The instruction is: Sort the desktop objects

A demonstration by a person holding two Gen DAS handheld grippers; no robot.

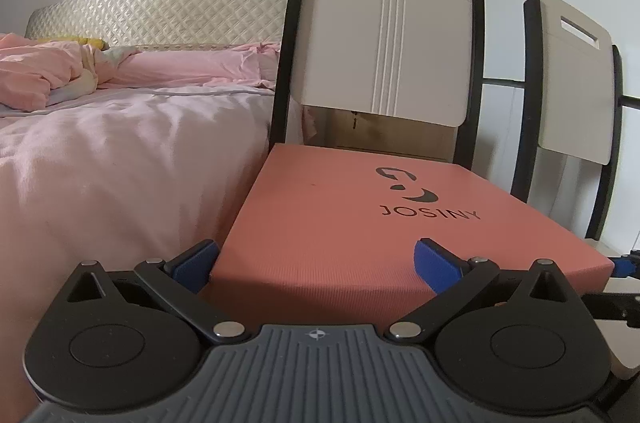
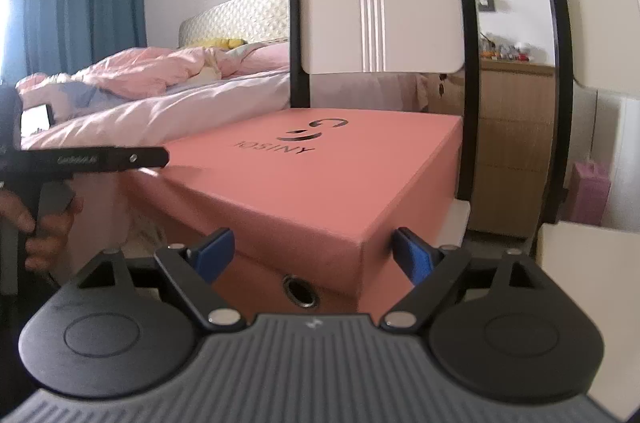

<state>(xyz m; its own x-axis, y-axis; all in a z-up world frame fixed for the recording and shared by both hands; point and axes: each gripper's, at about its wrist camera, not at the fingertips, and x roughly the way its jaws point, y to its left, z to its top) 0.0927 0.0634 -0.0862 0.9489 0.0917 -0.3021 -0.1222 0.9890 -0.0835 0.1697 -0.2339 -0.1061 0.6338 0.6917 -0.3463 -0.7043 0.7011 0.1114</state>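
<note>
The left gripper point(image 1: 316, 265) is spread wide, its blue pads on either side of one near corner of the pink box point(image 1: 344, 219). I cannot tell if they touch it. The right gripper point(image 2: 312, 255) is spread too, at another corner of the box, pinching nothing. The box lid's edges stick out toward both grippers. A round hole point(image 2: 298, 291) shows in the box's side, below the lid. The box lies flat on a chair point(image 1: 384, 43) seat, its far end near the chair back. The bed point(image 1: 100, 151) with pink covers sits just beside the box. A second chair point(image 1: 576, 83) stands on the other side. A wooden dresser point(image 2: 516, 127) stands farther back.
</note>
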